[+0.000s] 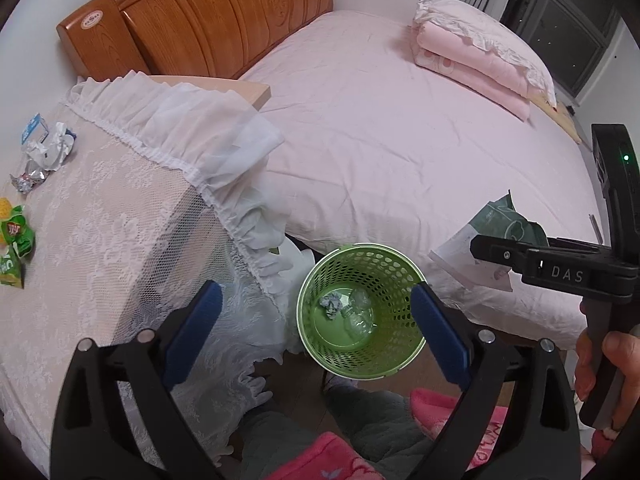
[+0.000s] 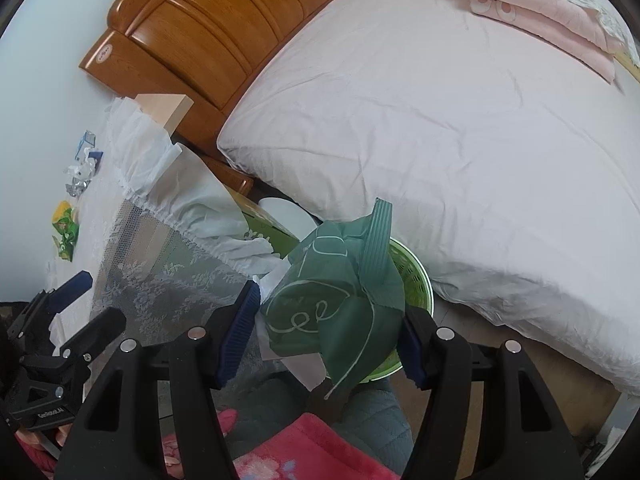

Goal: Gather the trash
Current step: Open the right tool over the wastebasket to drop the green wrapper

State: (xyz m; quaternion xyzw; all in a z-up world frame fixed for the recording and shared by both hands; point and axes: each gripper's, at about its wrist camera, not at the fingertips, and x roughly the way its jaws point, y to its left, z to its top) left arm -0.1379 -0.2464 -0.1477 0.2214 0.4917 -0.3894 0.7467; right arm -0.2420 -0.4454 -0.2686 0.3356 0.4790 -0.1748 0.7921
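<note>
Now gripping green wrapper (image 2: 336,312) in right hand-held gripper (image 2: 328,336), hovering above green bin (image 1: 360,312), left hand-held gripper (image 1: 316,320) gaping wide, wrappers (image 1: 16,240) lying on desk (image 1: 100,220) at nine o'clock.

- The round green perforated plastic bin (image 1: 360,312) stands on the floor between the left tongs (image 1: 316,328).
- Lace-covered worktop (image 1: 100,216) lies left of them, pink-sheeted bed (image 1: 400,140) ahead.
- Crumpled dark green wrapper (image 2: 336,304) sits between the right tongs (image 2: 326,336), above the bin.
</note>
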